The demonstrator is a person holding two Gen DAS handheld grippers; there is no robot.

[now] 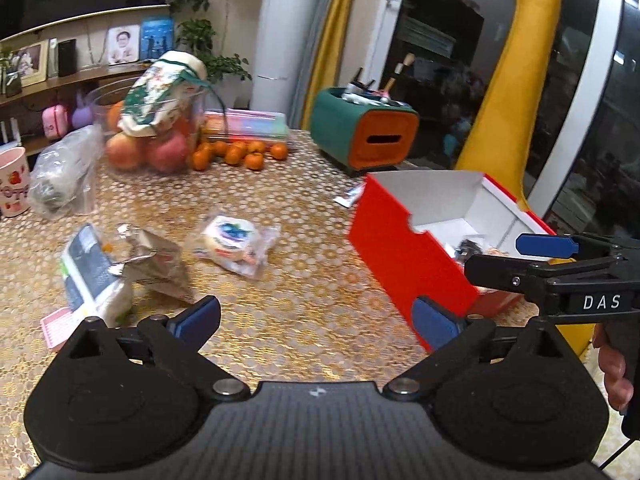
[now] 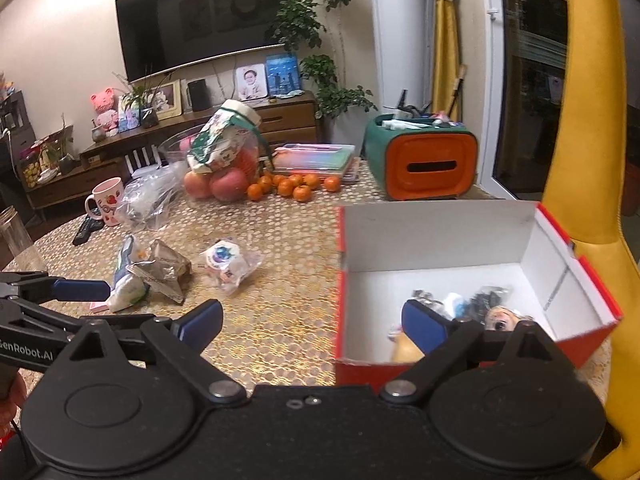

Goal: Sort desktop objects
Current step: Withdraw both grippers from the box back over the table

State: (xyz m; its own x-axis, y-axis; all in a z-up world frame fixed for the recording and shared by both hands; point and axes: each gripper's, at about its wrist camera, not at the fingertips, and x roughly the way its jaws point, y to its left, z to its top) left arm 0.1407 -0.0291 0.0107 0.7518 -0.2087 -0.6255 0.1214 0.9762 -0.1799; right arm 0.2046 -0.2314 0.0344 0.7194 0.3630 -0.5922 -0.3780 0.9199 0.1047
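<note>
Both tongs are gaping wide and gripping nothing: the left tongs are hovering over bare worktop, the right tongs are straddling the box wall. Ahead-left of both, the snack packets are waiting, loose and crinkly; a shallow pinch could let one slip. Fruit and a living room are lying beyond.

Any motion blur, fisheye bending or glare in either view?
Left wrist view: snack packets and tablecloth smeared by motion blur; window frame bowed. Right wrist view: sharper, the red box crisp; TV edges curved, faint reflections on its screen.
</note>
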